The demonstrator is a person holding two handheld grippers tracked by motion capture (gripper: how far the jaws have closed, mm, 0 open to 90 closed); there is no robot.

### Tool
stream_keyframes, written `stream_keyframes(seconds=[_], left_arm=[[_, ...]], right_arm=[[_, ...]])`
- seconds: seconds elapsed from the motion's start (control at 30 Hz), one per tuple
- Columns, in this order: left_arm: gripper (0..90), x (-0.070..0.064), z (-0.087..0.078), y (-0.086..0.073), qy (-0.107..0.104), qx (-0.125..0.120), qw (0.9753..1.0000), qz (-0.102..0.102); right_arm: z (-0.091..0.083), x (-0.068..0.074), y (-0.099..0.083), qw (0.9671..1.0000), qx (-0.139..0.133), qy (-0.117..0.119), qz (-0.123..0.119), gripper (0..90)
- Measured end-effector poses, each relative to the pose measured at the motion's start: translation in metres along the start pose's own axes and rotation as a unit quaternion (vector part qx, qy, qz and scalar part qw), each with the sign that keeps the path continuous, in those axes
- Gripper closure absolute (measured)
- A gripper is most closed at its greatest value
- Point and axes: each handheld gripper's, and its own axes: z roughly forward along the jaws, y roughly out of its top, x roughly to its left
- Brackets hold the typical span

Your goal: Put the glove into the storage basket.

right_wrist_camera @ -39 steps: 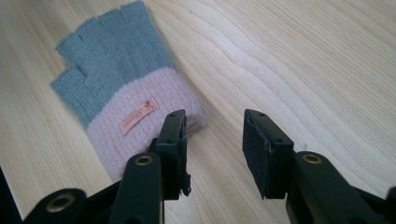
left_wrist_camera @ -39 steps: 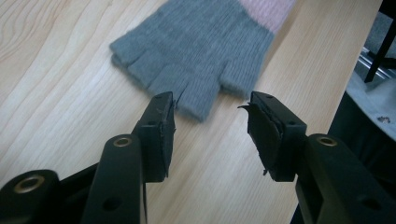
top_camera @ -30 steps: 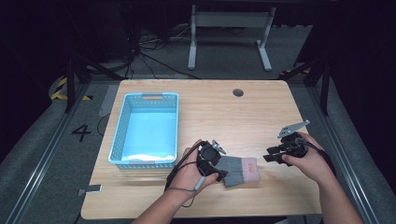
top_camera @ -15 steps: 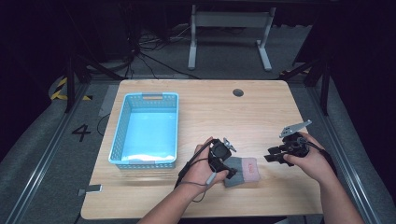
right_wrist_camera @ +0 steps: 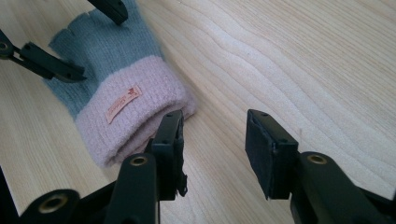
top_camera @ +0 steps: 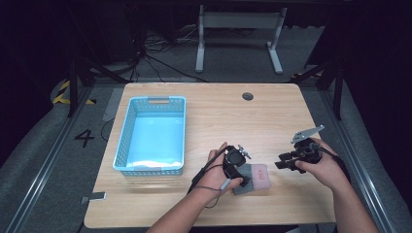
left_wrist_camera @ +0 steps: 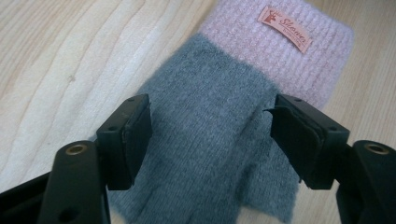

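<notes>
Item: grey-and-pink glove [left_wrist_camera: 219,140], flat on table [top_camera: 214,111] right of blue basket [top_camera: 150,133]; left gripper [left_wrist_camera: 210,135] jaws apart astride its grey body, right gripper [right_wrist_camera: 212,144] apart beside cuff; lower squarely, pinch knit, not wood.

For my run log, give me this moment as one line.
left tongs: open, straddling grey-and-pink glove | right tongs: open, beside cuff | blue basket: apart

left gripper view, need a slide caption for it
Open left gripper poised over a grey glove with pink cuff on the wooden table.
</notes>
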Motion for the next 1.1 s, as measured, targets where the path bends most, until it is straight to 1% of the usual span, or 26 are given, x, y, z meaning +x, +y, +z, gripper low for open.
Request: stream_keyframes(seconds=[0.17, 0.4, 0.57, 0.63, 0.8, 0.97, 1.0, 1.1], left_arm=[[27.1, -0.002, 0.008, 0.002, 0.008, 0.014, 0.9998, 0.006], [24.9, -0.006, 0.012, 0.002, 0.023, 0.023, 0.9992, 0.022], [24.5, -0.01, 0.015, 0.002, 0.034, 0.025, 0.9987, 0.027], [24.4, -0.011, 0.015, 0.003, 0.04, 0.03, 0.9984, 0.028], [24.6, -0.014, 0.017, 0.003, 0.051, 0.034, 0.9978, 0.026], [27.6, -0.018, 0.017, 0.004, 0.06, 0.043, 0.9971, 0.019], [28.8, -0.018, 0.017, 0.005, 0.061, 0.045, 0.9969, 0.023], [33.8, -0.02, 0.017, 0.005, 0.062, 0.045, 0.9969, 0.019]], right_arm=[[0.0, -0.001, -0.001, 1.0, 0.0, 0.003, 0.001, 57.9], [0.001, -0.001, -0.001, 1.0, 0.0, 0.005, 0.005, 57.5], [0.001, 0.0, -0.001, 1.0, 0.0, 0.006, 0.006, 57.2], [0.001, 0.0, -0.001, 1.0, 0.0, 0.006, 0.005, 57.2], [0.002, -0.001, -0.001, 1.0, 0.002, 0.006, 0.005, 56.8], [0.003, 0.0, -0.001, 1.0, 0.001, 0.005, 0.001, 56.6], [0.003, 0.0, -0.001, 1.0, 0.001, 0.005, 0.001, 56.6], [0.002, 0.001, -0.001, 1.0, 0.0, 0.004, 0.0, 56.4]])
